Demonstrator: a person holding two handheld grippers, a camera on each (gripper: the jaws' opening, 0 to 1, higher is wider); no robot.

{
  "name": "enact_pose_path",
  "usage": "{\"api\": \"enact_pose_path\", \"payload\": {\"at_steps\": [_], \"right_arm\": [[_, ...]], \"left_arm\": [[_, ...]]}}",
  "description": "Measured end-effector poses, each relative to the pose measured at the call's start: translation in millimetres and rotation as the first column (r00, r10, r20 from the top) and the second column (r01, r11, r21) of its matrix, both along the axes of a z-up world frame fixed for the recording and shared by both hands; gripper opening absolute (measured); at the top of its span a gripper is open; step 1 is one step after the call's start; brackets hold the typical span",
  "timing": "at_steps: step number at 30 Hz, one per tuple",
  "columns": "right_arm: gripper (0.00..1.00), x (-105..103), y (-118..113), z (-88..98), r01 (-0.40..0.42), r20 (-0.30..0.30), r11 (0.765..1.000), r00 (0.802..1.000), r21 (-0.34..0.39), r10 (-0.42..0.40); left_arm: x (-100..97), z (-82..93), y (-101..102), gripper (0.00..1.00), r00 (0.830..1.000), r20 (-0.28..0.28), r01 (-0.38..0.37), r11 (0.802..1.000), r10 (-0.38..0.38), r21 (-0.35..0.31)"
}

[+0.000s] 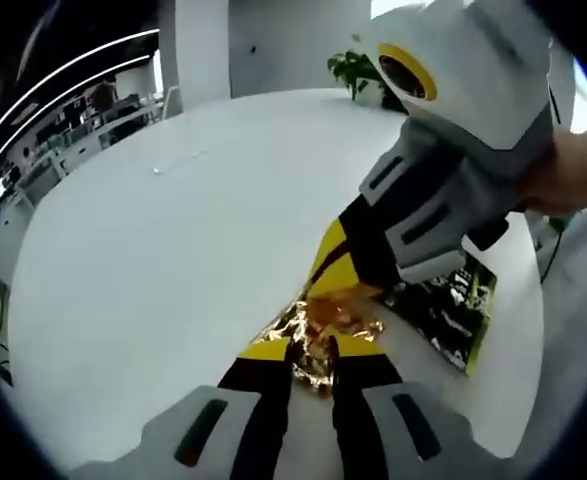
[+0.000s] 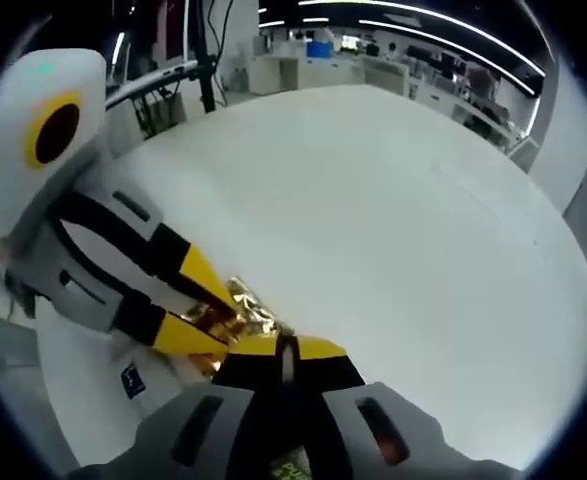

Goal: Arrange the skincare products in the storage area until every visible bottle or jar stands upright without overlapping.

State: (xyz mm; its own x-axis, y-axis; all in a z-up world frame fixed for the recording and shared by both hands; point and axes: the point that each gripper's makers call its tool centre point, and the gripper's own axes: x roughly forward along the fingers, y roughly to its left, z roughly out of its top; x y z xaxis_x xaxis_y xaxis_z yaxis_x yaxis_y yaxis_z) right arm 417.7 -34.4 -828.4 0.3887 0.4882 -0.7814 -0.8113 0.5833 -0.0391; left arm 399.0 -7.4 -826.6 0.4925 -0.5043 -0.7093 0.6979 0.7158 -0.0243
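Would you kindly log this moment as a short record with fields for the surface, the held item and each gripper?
surface: white table
held item: crinkled gold foil packet, pinched from two sides
left gripper: shut on the packet
right gripper: shut on the packet
beside grippers: dark printed sheet with a green edge, lying flat
background: potted plant, office desks

In the left gripper view, the left tongs rise from the bottom centre, their yellow-tipped jaws drawn close together on a crumpled gold foil packet. The right tongs reach in from the upper right, slanting down to the same packet, with a hand at the right edge behind them.

In the right gripper view, the right tongs stand at bottom centre, jaws nearly closed, and the left tongs enter from the left, pinching the packet.
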Motion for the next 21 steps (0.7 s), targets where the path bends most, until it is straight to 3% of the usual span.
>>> {"api": "enact_pose_path", "payload": {"at_steps": [5,8,11,16,18,21], "right_arm": [[0.04,7,-1,18.6,-0.005,0.093,1.0,0.996,0.03,0.002],[0.12,2,-4,30.2,0.004,0.121,0.999,0.993,0.048,-0.01],[0.16,-20,-15,38.1,0.009,0.137,0.999,0.99,0.042,-0.015],[0.22,-50,-31,25.7,0.018,0.123,1.0,0.992,0.021,-0.02],[0.24,-56,-32,17.6,0.05,0.087,0.998,0.995,0.036,-0.053],[0.27,-58,-31,10.2,0.037,0.102,0.999,0.994,0.011,-0.038]], "left_arm": [[1.1,-0.7,2,0.19,1.0,-0.007,0.009,1.0,-0.009,0.003],[-0.2,-0.8,1,0.19,1.0,-0.004,0.017,1.0,-0.017,0.004],[0.5,-1.7,1,0.19,1.0,-0.007,0.019,1.0,-0.019,0.002],[0.7,-2.2,2,0.19,1.0,-0.009,0.022,1.0,-0.022,0.0],[0.8,-2.4,2,0.19,1.0,-0.008,0.021,1.0,-0.021,0.0],[0.6,-2.6,2,0.19,1.0,-0.008,0.018,1.0,-0.018,0.0]]}}
